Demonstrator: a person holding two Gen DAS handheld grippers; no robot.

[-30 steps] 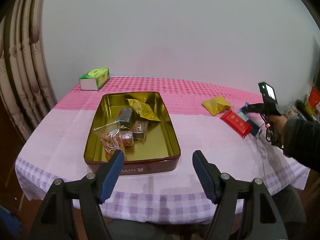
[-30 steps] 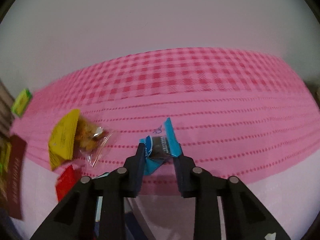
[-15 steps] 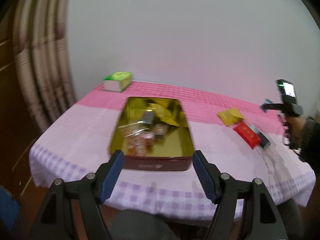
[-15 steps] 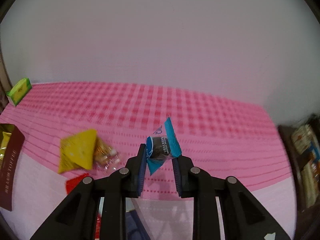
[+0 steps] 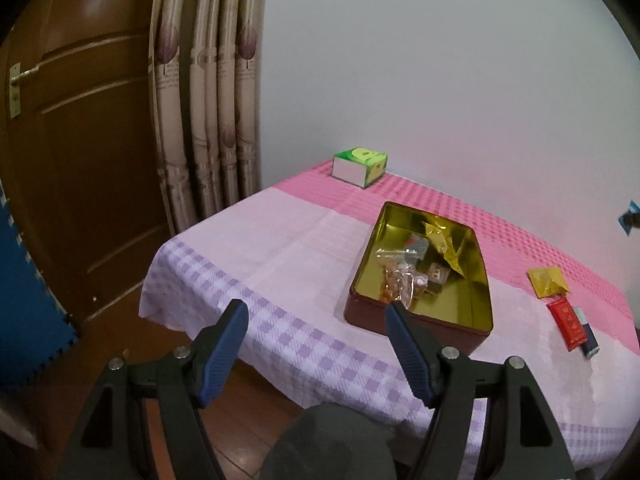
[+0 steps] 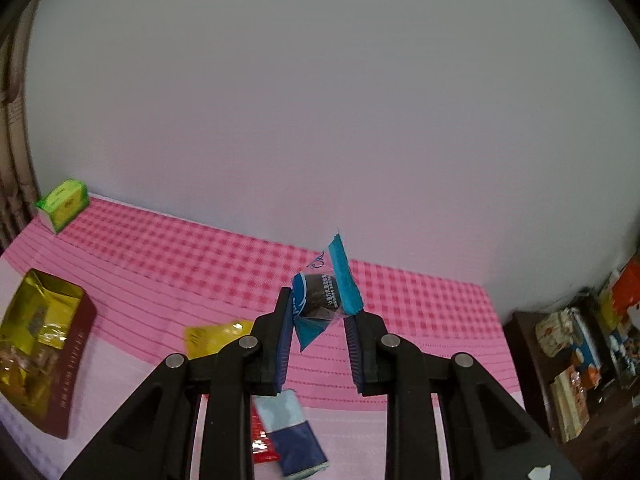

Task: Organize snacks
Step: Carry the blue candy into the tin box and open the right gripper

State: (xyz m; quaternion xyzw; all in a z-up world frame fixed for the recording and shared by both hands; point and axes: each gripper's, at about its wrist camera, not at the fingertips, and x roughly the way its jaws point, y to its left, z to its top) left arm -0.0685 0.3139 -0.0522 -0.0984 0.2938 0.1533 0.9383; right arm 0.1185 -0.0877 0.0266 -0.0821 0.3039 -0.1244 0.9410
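Note:
My right gripper [image 6: 319, 312] is shut on a blue-wrapped snack [image 6: 324, 294] and holds it high above the pink checked tablecloth. The same blue snack [image 5: 631, 218] shows at the right edge of the left wrist view. A gold-lined tin [image 5: 474, 276] with a dark red wall [image 6: 70, 376] sits on the table, holding several wrapped snacks. On the cloth lie a yellow packet [image 5: 547, 282], a red packet [image 5: 568, 322] and a blue-and-white packet [image 6: 290, 432]. My left gripper [image 5: 316, 322] is open and empty, off the table's near-left corner.
A green and white box [image 5: 360, 166] stands at the table's far corner by the wall. A curtain [image 5: 204, 100] and a brown door [image 5: 76, 152] are left of the table. A shelf of goods [image 6: 580, 360] stands to the right. A dark round stool [image 5: 328, 446] is below my left gripper.
My right gripper has risen off the cloth with the blue snack in it. My left gripper has swung away to the left, so the tin now lies to its right.

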